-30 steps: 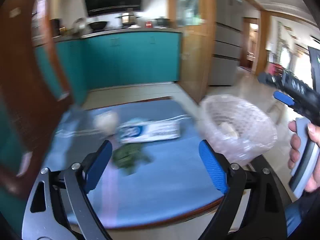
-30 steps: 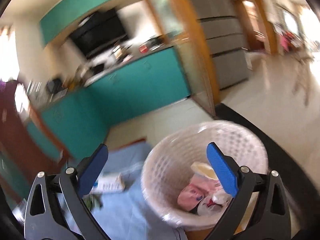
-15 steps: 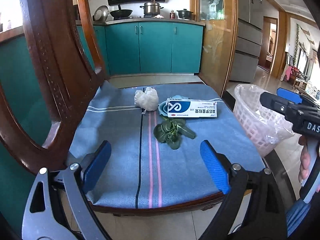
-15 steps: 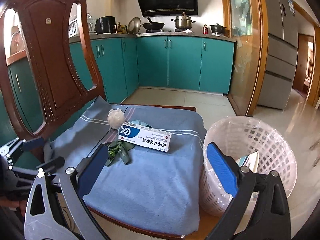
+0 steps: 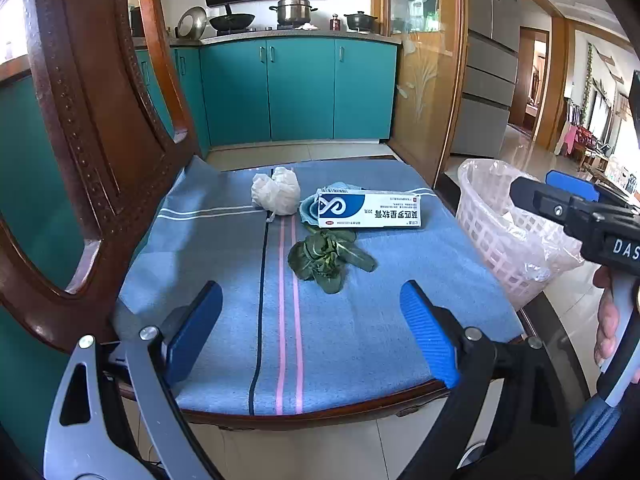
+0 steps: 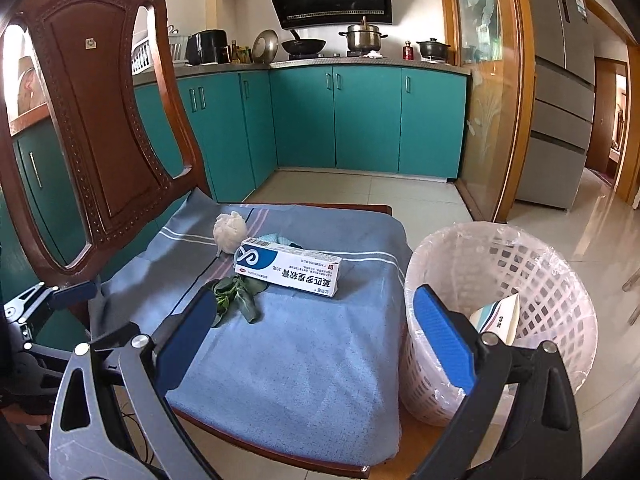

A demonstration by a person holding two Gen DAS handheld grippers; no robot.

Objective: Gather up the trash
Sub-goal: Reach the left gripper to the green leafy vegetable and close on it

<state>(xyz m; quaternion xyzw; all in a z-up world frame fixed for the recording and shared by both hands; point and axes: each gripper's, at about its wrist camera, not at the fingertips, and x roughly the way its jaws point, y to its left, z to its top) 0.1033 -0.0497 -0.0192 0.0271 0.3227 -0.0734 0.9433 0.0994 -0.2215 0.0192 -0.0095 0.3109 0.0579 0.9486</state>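
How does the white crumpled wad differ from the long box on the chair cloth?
The white crumpled wad is rounded, plain and soft-looking; the long box is flat-sided, rigid and printed in blue and white with text. The wad sits nearer the chair back, the box nearer the white basket. The box lies partly over something teal; the wad rests straight on the blue cloth. Neither is in a claw.

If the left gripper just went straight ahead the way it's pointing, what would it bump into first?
Probably the wilted dark green leafy vegetable, lying on the blue striped cloth midway between the open left gripper's fingers. The white and blue cardboard box lies beyond. Depth is hard to judge; angled lower, it would meet cloth first.
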